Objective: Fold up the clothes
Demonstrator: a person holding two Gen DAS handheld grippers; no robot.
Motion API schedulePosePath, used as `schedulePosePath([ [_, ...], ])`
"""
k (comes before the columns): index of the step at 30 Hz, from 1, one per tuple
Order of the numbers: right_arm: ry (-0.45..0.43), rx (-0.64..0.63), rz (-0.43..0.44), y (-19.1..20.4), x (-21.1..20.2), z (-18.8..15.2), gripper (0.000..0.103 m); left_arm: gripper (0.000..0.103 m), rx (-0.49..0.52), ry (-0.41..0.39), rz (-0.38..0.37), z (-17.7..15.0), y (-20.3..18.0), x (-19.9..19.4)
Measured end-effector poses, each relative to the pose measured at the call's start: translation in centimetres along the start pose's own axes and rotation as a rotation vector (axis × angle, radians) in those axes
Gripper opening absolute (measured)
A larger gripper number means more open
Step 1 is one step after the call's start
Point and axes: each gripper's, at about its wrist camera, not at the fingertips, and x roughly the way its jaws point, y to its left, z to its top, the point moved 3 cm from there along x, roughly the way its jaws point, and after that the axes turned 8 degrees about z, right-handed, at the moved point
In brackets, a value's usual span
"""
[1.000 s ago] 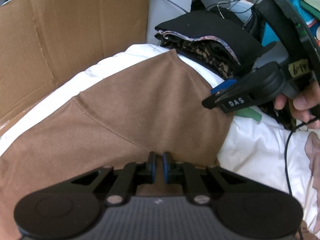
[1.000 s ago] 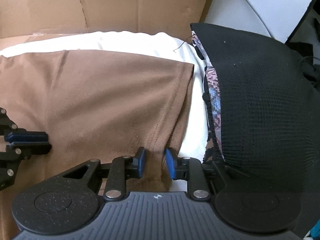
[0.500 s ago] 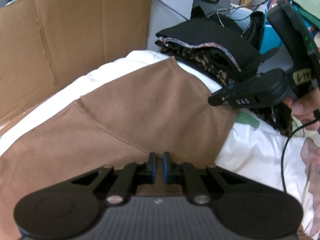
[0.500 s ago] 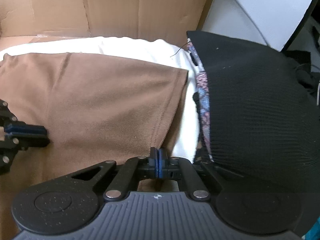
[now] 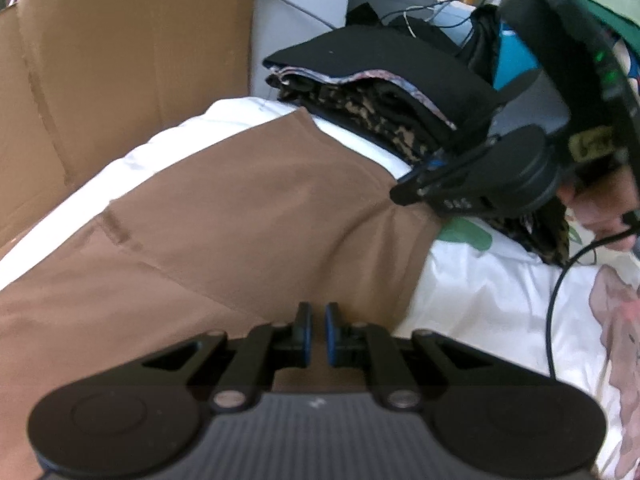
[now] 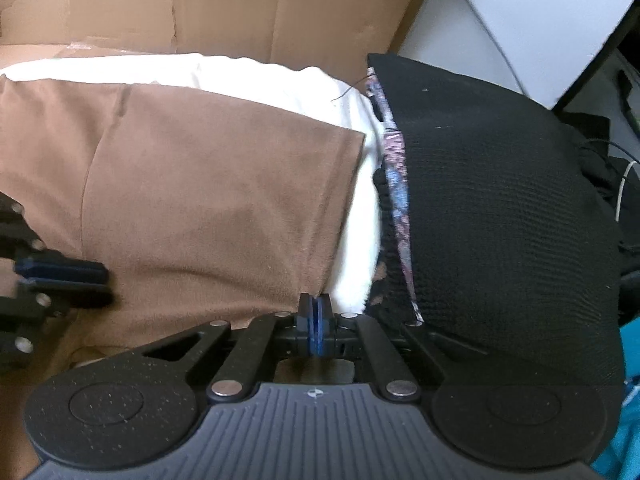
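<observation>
Left tool (image 5: 316, 334) nearly shut, pinching the brown garment (image 5: 240, 216) spread on the white bedding (image 5: 480, 300) ahead of it; right tool (image 6: 315, 322) clamped on the sleeve hem at its tips, so lift both evenly, keep cloth taut, clear the folded stack (image 6: 500, 200) right of it.

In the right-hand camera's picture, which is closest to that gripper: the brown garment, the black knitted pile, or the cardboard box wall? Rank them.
1. Brown garment: its edge pinched in the right gripper.
2. Black knitted pile: just right.
3. Cardboard box wall: far back.
</observation>
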Motion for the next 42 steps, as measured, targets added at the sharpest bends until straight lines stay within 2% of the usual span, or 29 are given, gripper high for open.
schedulePosePath([
  [3,-0.07,0.004,0.022,-0.1,-2.2,0.2,0.002,0.006,-0.003,-0.003,0.0,0.1,-0.4,0.2],
  [5,-0.121,-0.013,0.084,0.4,-3.5,0.2,0.004,0.006,-0.02,-0.004,-0.005,0.2,-0.5,0.4],
  [7,-0.135,-0.027,0.148,1.0,-4.0,-0.3,0.005,0.006,-0.038,-0.004,-0.009,0.3,-0.5,0.5],
  [9,-0.113,-0.067,0.158,1.9,-3.4,-1.1,0.005,0.007,-0.048,-0.004,-0.011,0.4,-0.5,0.6],
  [12,-0.068,-0.058,0.167,2.0,-2.1,-2.1,0.004,0.007,-0.058,-0.005,-0.022,0.5,-0.5,0.5],
  [16,-0.032,-0.094,0.13,1.7,-1.3,-3.0,0.006,0.011,-0.079,-0.011,-0.047,0.7,0.1,-0.4],
  [20,-0.039,-0.111,0.109,1.5,-1.0,-3.9,0.004,0.023,-0.062,-0.026,-0.021,0.8,1.0,-2.7],
  [24,-0.039,-0.098,0.101,1.5,-0.8,-3.8,0.004,0.04,-0.038,-0.016,0.044,0.0,3.3,-6.6],
  [30,-0.033,-0.058,0.081,1.6,-1.7,-2.8,0.007,0.06,-0.137,0.033,0.166,-3.3,8.9,-13.4],
  [36,-0.091,-0.033,0.09,1.4,-4.1,-1.7,0.015,0.063,-0.225,0.09,0.297,-7.2,13.8,-19.6],
  [38,-0.12,-0.022,0.099,1.5,-5.1,-1.3,0.027,0.063,-0.28,0.097,0.326,-8.4,15.3,-21.9],
  [39,-0.134,-0.016,0.105,1.5,-5.5,-1.0,0.03,0.063,-0.296,0.099,0.348,-8.9,15.9,-22.9],
  [42,-0.193,0.002,0.122,2.0,-7.0,-0.3,0.032,0.067,-0.319,0.102,0.412,-10.4,17.3,-25.7],
])
